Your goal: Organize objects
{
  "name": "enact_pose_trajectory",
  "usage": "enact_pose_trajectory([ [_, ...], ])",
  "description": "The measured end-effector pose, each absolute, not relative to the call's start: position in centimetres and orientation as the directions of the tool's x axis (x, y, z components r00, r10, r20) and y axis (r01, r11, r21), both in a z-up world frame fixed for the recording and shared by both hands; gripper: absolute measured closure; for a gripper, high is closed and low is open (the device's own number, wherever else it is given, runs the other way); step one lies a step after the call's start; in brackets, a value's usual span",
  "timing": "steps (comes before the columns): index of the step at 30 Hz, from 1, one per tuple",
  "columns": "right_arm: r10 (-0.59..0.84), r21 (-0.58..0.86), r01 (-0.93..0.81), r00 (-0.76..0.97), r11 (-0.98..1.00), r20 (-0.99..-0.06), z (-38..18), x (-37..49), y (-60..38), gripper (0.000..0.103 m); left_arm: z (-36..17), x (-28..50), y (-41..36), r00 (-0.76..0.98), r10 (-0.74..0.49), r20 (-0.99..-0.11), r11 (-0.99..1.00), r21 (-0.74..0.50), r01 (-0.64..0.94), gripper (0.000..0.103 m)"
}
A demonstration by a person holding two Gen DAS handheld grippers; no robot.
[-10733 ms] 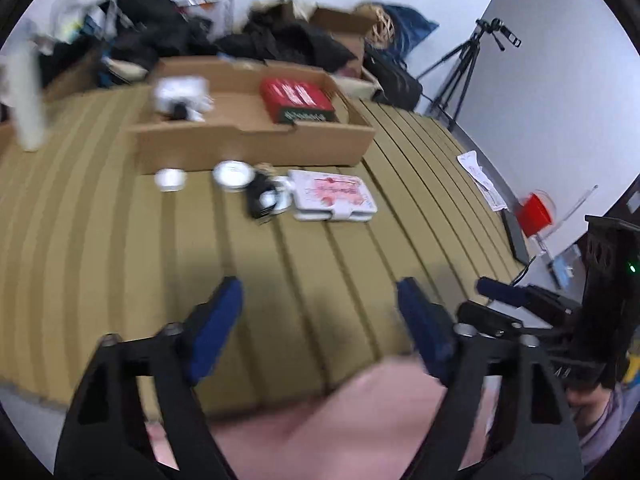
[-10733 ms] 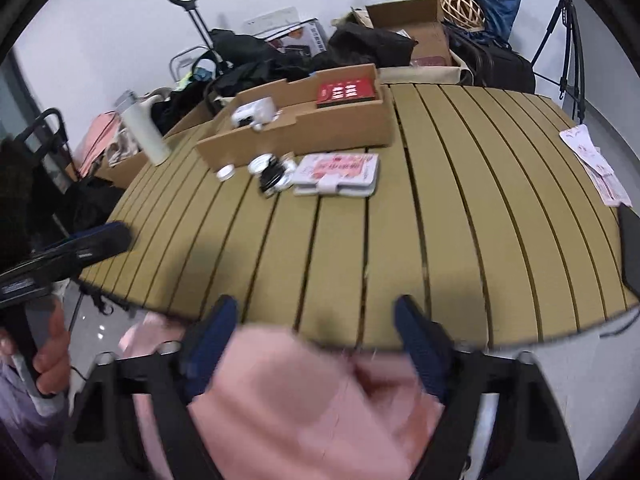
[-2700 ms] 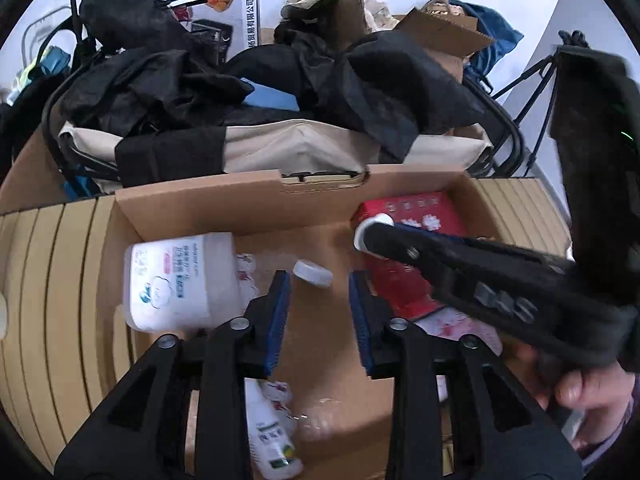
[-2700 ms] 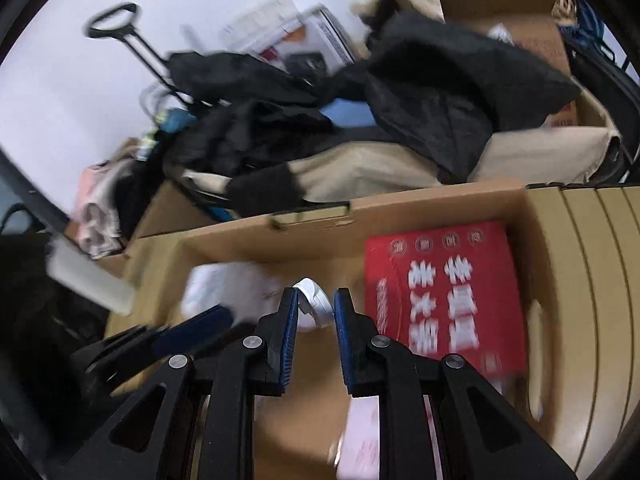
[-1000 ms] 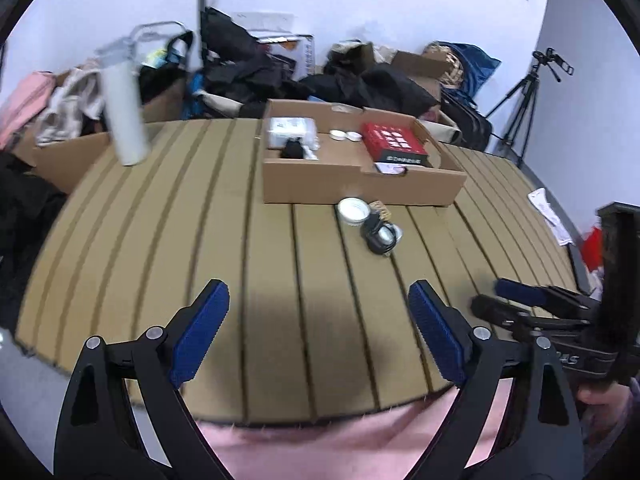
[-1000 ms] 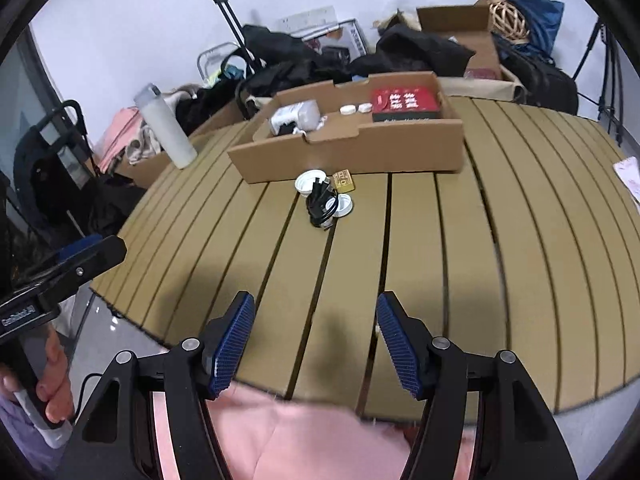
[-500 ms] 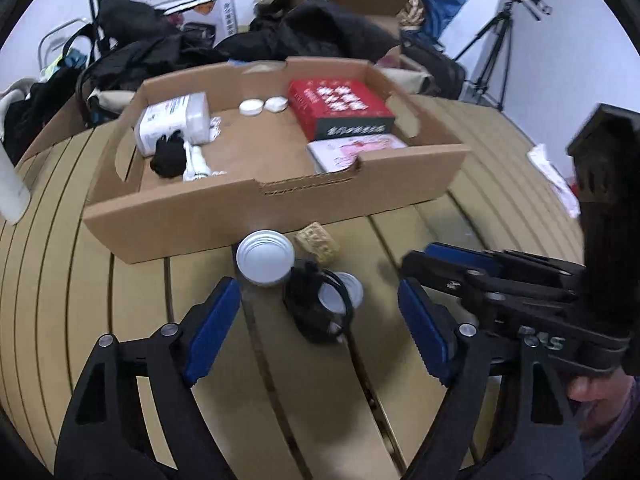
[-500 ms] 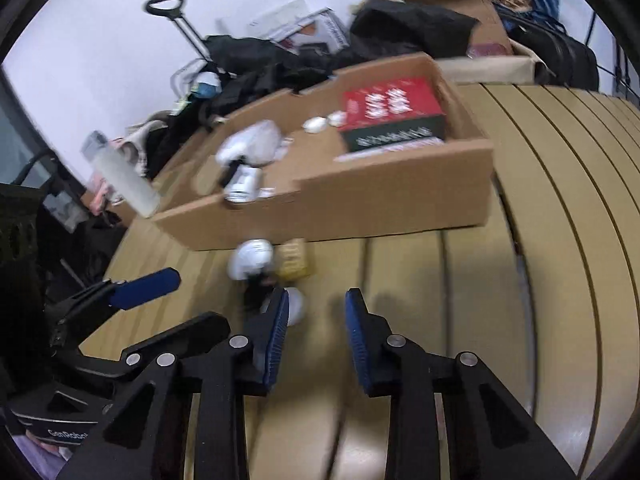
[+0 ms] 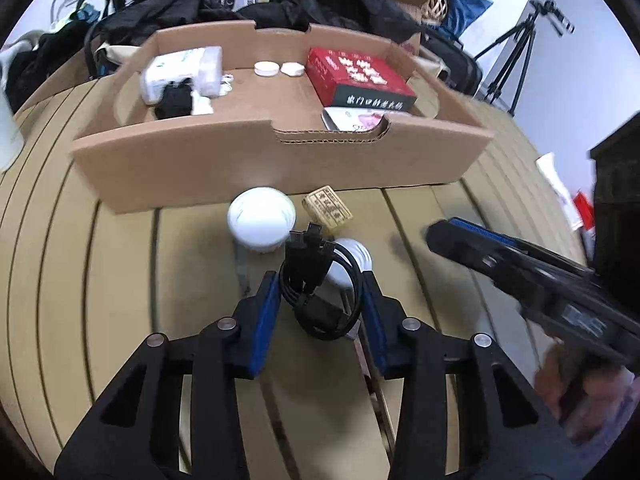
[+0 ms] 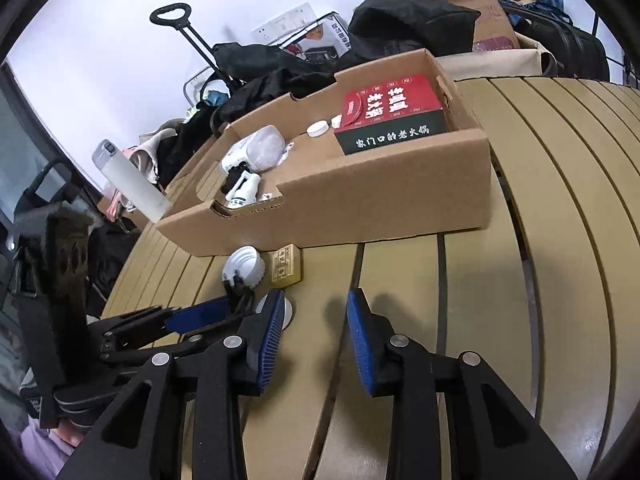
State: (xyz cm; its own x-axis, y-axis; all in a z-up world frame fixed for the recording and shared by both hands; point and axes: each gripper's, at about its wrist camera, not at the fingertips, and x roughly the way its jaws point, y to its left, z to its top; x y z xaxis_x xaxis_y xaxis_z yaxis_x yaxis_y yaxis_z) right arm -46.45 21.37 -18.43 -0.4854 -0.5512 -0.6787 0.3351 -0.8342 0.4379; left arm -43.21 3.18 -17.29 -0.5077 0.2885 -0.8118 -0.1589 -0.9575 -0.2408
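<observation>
Since 0.5 s ago left gripper (image 9: 318, 300) narrowed around coiled black cable (image 9: 316, 280) (contact unclear) | right gripper (image 10: 316, 328) apart, empty | pickup imminent, cardboard tray (image 9: 280, 160) next.

The slatted table (image 9: 120, 280) looks like matt tan wood or wood-look board, smooth, with dark grooves. On it the cardboard tray (image 9: 280, 156) is plain brown corrugated paper, rough at its cut notch. Inside the tray, the red box (image 9: 356, 76) is printed card with a slight sheen. In front of the tray, the white lid (image 9: 260, 218) looks like smooth plastic, and the black cable (image 9: 316, 280) has a rubbery, faintly glossy skin
</observation>
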Motion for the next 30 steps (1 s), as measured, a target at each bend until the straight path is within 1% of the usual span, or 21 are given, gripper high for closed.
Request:
enact_pose_trajectory([
  [3,-0.522,0.397,0.343,-0.475,-0.851,-0.709,-18.2,-46.3,20.3,0.067,-15.8,-40.8,0.5,-0.535,0.3,-0.79,-0.952,-0.281,-0.119,0.067],
  [9,-0.448,0.27,0.409,-0.441,-0.872,-0.778,-19.4,-46.1,15.3,0.067,-14.9,-37.7,-5.0,-0.562,0.249,-0.789,-0.95,-0.311,0.015,0.067],
  [10,-0.417,0.231,0.414,-0.443,-0.881,-0.794,-19.8,-46.1,14.4,0.066,-14.9,-37.5,-5.5,-0.562,0.245,-0.79,-0.95,-0.311,0.024,0.067],
  [12,-0.385,0.179,0.422,-0.475,-0.889,-0.791,-19.7,-45.9,13.6,0.066,-15.0,-37.3,-6.1,-0.561,0.235,-0.794,-0.951,-0.306,0.035,0.067],
  [17,-0.344,0.122,0.433,-0.484,-0.893,-0.805,-19.9,-45.5,12.8,0.068,-14.3,-36.7,-6.1,-0.565,0.237,-0.79,-0.951,-0.309,0.032,0.067],
  [19,-0.348,0.122,0.442,-0.479,-0.889,-0.806,-19.9,-45.2,12.5,0.075,-13.5,-36.0,-5.6,-0.575,0.235,-0.784,-0.953,-0.301,0.022,0.067],
  [22,-0.388,0.173,0.44,-0.463,-0.881,-0.797,-19.4,-44.7,13.0,0.076,-12.2,-34.5,-5.2,-0.576,0.254,-0.777,-0.947,-0.32,0.013,0.067],
  [23,-0.402,0.187,0.438,-0.471,-0.879,-0.785,-18.9,-44.1,13.5,0.098,-11.8,-33.9,-5.0,-0.571,0.27,-0.775,-0.942,-0.336,0.011,0.067],
  [24,-0.408,0.199,0.43,-0.476,-0.881,-0.779,-18.3,-43.5,13.9,0.103,-11.3,-33.1,-4.8,-0.566,0.284,-0.774,-0.936,-0.351,0.01,0.067],
  [30,-0.436,0.221,0.41,-0.564,-0.885,-0.701,-12.4,-36.7,18.3,0.103,-8.7,-27.6,-2.8,-0.586,0.298,-0.753,-0.941,-0.336,-0.046,0.067],
])
